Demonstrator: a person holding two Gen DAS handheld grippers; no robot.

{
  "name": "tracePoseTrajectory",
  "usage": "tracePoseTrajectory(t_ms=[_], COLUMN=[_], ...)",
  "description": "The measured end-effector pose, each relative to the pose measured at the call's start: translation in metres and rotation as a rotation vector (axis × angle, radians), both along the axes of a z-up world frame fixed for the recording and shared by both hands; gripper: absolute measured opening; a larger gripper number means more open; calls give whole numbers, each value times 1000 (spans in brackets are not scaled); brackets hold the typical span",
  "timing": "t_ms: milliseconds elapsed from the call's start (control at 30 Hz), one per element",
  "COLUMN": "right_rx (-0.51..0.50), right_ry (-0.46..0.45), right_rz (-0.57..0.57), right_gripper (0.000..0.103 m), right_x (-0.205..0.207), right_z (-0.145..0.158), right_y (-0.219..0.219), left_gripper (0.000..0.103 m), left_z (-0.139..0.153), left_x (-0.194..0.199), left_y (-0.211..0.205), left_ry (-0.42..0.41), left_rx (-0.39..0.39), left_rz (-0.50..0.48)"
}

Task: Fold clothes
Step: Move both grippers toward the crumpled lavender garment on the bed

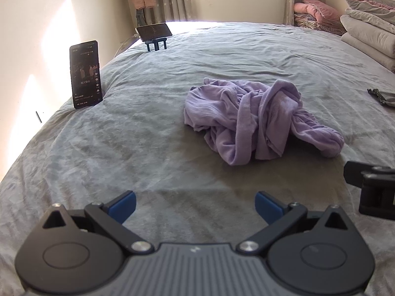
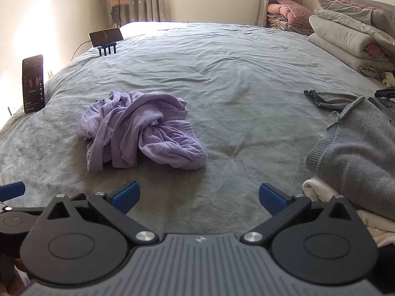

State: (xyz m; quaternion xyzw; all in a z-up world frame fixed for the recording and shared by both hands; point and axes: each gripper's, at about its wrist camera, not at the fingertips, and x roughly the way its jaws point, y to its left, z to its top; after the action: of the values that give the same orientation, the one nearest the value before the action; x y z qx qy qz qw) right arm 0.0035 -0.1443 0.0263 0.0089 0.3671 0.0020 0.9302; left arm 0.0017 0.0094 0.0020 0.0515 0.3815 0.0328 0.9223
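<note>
Scanning from the left: a phone (image 1: 86,74) stands propped at the bed's (image 1: 123,148) edge, clear of the working space; my left claw (image 1: 195,206) hangs low with its pads spread wide and nothing between them; ahead of both, the purple garment (image 1: 256,120) lies crumpled in a twisted heap on the bed; my right claw (image 2: 199,198) gapes equally, holding nothing; beside it grey clothes (image 2: 358,153) sit piled.

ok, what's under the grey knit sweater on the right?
A cream-white garment pokes out beneath the grey knit sweater. How far it extends, or whether more lies below, is covered.
</note>
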Motion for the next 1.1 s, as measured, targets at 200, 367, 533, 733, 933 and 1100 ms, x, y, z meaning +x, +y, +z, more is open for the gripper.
tracePoseTrajectory(t_ms=[200, 367, 533, 733, 933, 1100], right_rx=[-6, -6, -15, -25, -42, -66], right_ry=[1, 1, -8, -6, 34, 100], right_rz=[1, 4, 10, 14, 6, -3], right_gripper=[103, 103, 103, 103, 103, 103], right_x=[3, 6, 9, 15, 27, 36], right_z=[1, 1, 3, 2, -8, -26], right_y=[3, 8, 16, 22, 21, 15], left_gripper=[103, 103, 103, 103, 103, 103], left_z=[1, 0, -1, -2, -7, -18], left_x=[1, 3, 4, 5, 10, 13], left_y=[3, 9, 13, 19, 28, 34], left_ry=[7, 15, 14, 16, 26, 54], left_rx=[4, 8, 22, 37, 55, 70], left_rz=[-2, 8, 21, 33, 48, 49])
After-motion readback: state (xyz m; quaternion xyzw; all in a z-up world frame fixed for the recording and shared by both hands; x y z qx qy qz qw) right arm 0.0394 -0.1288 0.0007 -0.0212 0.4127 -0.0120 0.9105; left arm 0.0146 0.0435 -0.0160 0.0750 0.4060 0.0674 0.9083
